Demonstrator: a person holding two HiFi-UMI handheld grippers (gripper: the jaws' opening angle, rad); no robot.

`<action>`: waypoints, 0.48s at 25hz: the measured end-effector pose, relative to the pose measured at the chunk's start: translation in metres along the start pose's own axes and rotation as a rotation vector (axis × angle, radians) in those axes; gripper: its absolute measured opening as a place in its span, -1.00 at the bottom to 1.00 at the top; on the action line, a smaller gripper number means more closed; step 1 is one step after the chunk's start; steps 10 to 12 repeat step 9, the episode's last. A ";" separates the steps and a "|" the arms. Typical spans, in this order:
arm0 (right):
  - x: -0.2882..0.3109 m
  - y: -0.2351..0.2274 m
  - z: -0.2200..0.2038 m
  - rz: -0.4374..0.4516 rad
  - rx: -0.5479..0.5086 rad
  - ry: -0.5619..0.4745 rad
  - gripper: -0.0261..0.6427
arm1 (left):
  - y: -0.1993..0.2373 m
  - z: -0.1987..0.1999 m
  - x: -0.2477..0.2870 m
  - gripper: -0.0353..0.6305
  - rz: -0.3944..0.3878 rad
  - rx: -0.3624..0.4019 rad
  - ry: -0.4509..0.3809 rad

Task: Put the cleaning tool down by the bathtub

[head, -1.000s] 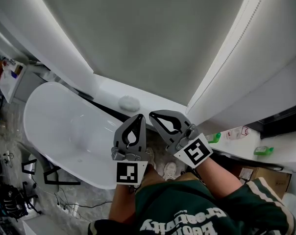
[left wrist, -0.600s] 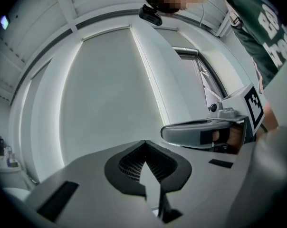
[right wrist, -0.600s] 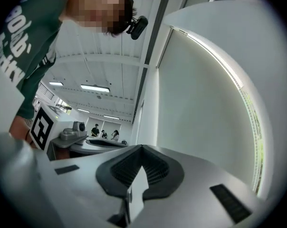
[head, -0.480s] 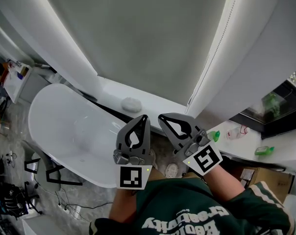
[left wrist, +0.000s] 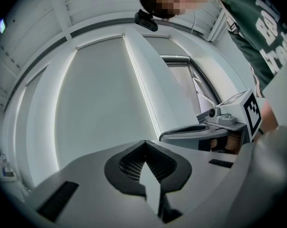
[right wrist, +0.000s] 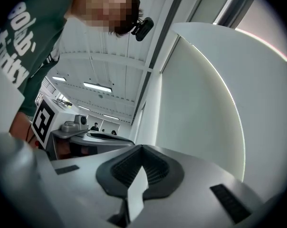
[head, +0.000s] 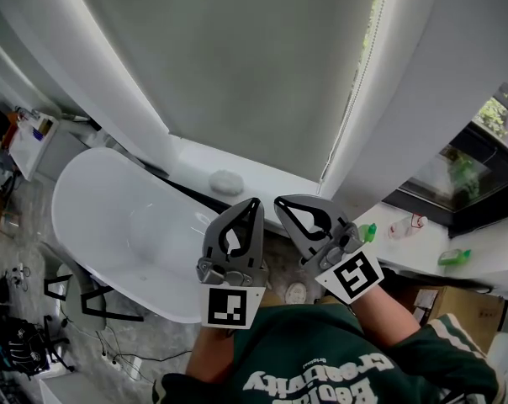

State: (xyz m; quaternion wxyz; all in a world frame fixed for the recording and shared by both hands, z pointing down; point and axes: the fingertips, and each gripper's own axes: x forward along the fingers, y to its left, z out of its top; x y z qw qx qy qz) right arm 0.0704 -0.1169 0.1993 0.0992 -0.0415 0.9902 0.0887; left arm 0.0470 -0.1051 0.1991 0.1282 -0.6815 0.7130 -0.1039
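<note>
Both claws are pinched shut on nothing: your left gripper (head: 252,202) and right gripper (head: 278,200) hang side by side at your chest, free, I'd say, because the pale cleaning tool (head: 226,181) already lies on the ledge (head: 267,185), toward its edge beside the bathtub (head: 94,225).

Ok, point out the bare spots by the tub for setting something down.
Bare: the ledge between tub and blind, either side of the white pad; the tub's inside too. Crowded: the counter at right with bottles, and the cabled floor at lower left.
</note>
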 end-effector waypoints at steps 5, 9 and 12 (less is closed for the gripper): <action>-0.001 0.000 0.001 0.000 -0.017 -0.003 -0.88 | -0.001 0.002 -0.001 -0.88 -0.001 0.007 0.000; 0.001 0.000 -0.003 -0.001 -0.009 0.014 -0.88 | 0.001 0.004 -0.002 -0.88 0.000 0.003 -0.009; 0.001 0.000 -0.003 -0.001 -0.009 0.014 -0.88 | 0.001 0.004 -0.002 -0.88 0.000 0.003 -0.009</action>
